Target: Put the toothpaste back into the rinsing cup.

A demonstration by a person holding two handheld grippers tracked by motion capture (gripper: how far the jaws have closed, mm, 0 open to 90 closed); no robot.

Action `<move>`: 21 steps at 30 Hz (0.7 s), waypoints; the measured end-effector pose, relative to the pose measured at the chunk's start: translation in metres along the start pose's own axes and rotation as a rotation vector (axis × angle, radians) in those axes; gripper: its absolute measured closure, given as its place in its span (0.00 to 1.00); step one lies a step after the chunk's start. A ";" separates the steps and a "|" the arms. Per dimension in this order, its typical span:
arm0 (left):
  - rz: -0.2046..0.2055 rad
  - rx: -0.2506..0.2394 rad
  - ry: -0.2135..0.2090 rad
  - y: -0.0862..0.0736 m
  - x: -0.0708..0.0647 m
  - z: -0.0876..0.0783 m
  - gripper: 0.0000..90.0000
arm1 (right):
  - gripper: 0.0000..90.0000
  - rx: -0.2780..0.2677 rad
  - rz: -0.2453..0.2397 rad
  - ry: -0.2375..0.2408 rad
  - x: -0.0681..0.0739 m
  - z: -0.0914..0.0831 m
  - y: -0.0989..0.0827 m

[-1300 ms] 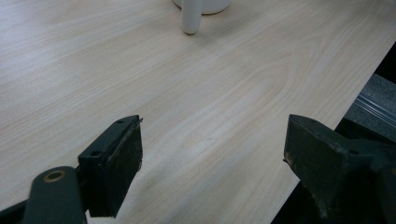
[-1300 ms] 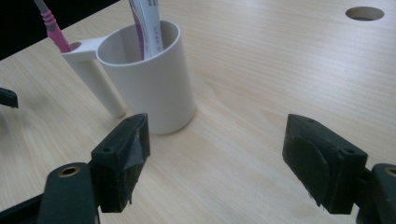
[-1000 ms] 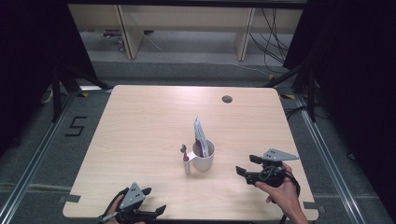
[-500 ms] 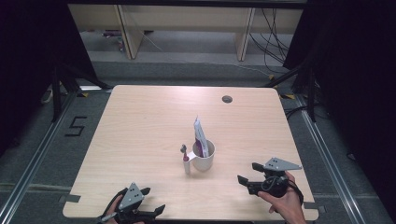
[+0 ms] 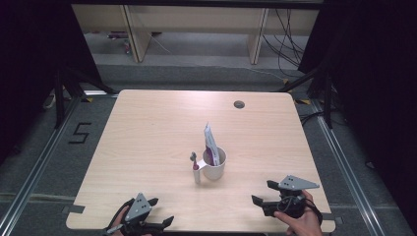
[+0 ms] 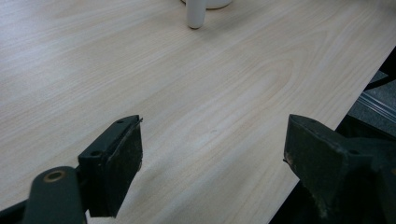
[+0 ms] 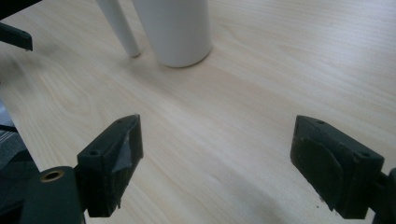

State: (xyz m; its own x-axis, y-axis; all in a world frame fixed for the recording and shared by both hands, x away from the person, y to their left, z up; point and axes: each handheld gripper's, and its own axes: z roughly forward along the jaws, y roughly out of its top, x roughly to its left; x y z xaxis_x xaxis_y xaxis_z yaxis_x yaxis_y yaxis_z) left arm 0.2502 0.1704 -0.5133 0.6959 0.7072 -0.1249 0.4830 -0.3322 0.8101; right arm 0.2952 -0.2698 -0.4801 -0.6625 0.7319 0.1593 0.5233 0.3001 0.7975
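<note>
1. A white cup (image 5: 215, 165) is stood upright near the middle of the wooden table (image 5: 147, 128), slightly toward the person's side; a toothpaste tube (image 5: 211, 144) is propped inside it, leaning on the rim and sticking well above it, presumably so it can be grasped from the top.
2. A toothbrush (image 5: 195, 168) is stood on its base just beside the cup on its left, head up; whether it touches the cup cannot be told. In the right gripper view its white handle (image 7: 119, 28) is seen just beside the cup wall (image 7: 173, 30).
3. The right gripper (image 5: 264, 196) is held low near the near right table edge, well apart from the cup, jaws pointed left toward the cup. Its jaws have just been opening and are now spread wide, with nothing between them, only bare table.
4. The left gripper (image 5: 158, 212) is held at the near left edge, well apart from the cup, jaws wide too and empty; the toothbrush base (image 6: 196, 16) is seen far ahead of them.
5. Both hands are kept low at the table's near edge, the right hand (image 5: 300, 221) wrapped under its gripper, grey plate on top, gripper roughly level.
6. Judged: a resting or ready pose; cup set appears arranged, nothing in grasp.
</note>
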 end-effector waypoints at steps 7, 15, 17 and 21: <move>0.000 0.001 0.000 0.000 0.000 0.000 0.21 | 0.19 0.029 -0.015 -0.005 0.002 -0.001 -0.007; 0.001 0.003 -0.002 0.000 0.000 0.001 0.21 | 0.18 0.062 -0.019 -0.031 0.001 -0.005 -0.013; 0.012 0.010 0.003 0.000 0.001 0.000 0.21 | 0.18 0.065 -0.008 -0.015 0.001 -0.005 -0.015; 0.025 0.024 0.008 0.000 0.002 -0.001 0.21 | 0.18 0.068 -0.004 -0.026 0.000 -0.009 -0.018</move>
State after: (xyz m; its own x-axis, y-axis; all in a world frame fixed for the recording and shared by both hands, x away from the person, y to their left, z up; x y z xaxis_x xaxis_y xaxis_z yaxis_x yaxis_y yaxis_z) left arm 0.2512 0.1723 -0.5135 0.7038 0.7033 -0.1002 0.4782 -0.3646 0.7990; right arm 0.2806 -0.2807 -0.4895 -0.6507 0.7463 0.1401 0.5566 0.3433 0.7565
